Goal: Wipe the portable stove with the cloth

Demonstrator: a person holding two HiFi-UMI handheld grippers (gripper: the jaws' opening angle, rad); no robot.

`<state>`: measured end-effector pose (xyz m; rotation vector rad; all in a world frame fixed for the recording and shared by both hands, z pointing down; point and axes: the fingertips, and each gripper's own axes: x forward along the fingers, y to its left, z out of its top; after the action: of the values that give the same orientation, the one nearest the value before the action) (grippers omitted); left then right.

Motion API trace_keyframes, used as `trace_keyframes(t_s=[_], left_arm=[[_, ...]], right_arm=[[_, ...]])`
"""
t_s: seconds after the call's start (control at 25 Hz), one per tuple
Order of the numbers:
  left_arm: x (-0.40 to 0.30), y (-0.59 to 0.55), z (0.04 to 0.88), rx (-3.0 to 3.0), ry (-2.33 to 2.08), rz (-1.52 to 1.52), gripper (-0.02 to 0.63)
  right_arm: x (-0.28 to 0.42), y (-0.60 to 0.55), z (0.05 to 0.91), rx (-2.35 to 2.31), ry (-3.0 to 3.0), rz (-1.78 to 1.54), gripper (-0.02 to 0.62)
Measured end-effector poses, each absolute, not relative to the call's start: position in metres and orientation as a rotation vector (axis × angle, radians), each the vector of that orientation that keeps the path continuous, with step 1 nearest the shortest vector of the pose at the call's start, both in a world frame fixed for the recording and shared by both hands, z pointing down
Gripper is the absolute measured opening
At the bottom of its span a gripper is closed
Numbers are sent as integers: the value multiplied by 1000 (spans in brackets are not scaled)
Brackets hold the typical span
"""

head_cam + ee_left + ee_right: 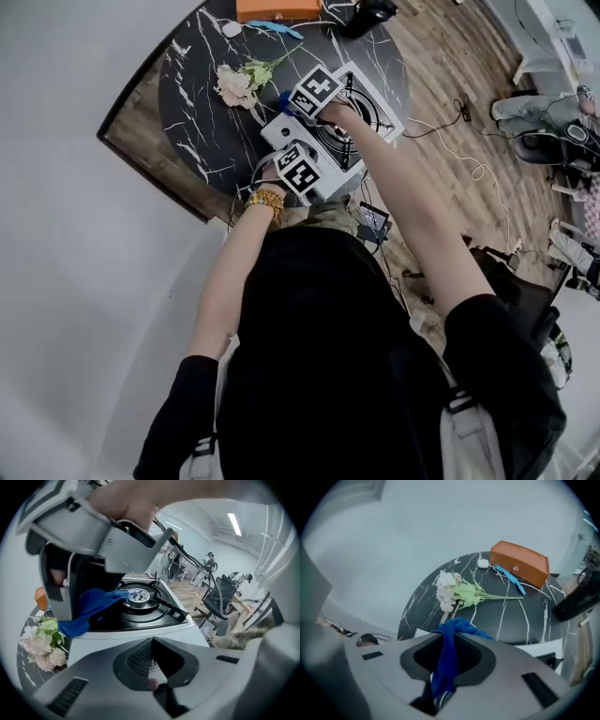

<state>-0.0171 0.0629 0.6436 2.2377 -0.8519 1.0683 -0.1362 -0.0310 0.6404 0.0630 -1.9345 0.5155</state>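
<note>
The white portable stove (361, 117) sits on the round black marble table (192, 89), its burner (138, 596) ringed by a black pan support. My right gripper (314, 92) hovers over the stove's far left side, shut on a blue cloth (447, 663). The cloth (93, 604) hangs down from it onto the stove top beside the burner. My left gripper (298, 171) is at the stove's near left corner. Its jaws (152, 641) are closed together in front of the stove's white front panel (117, 641). I cannot tell whether they pinch anything.
A bunch of pale flowers (239, 82) lies on the table left of the stove. An orange box (278, 9) and a black object (366, 14) stand at the far edge. White cables (469, 159) trail over the wooden floor at the right. A white wall fills the left.
</note>
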Motion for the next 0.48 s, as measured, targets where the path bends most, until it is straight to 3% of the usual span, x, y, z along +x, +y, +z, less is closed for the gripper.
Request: trace_keyframes(t_s=[0.16,0.24,0.48], left_arm=[[-25,74,655,2098,-821,889,5],[-36,79,653,2134,-804,974,6],[-64,80,649,2161,-928,1003,6]], right_arm=[[-132,-42,585,220,-2294,899,63],[-112,-49,552,392,-2435,890,63],[-75,10,601,374,-2158,25,67]])
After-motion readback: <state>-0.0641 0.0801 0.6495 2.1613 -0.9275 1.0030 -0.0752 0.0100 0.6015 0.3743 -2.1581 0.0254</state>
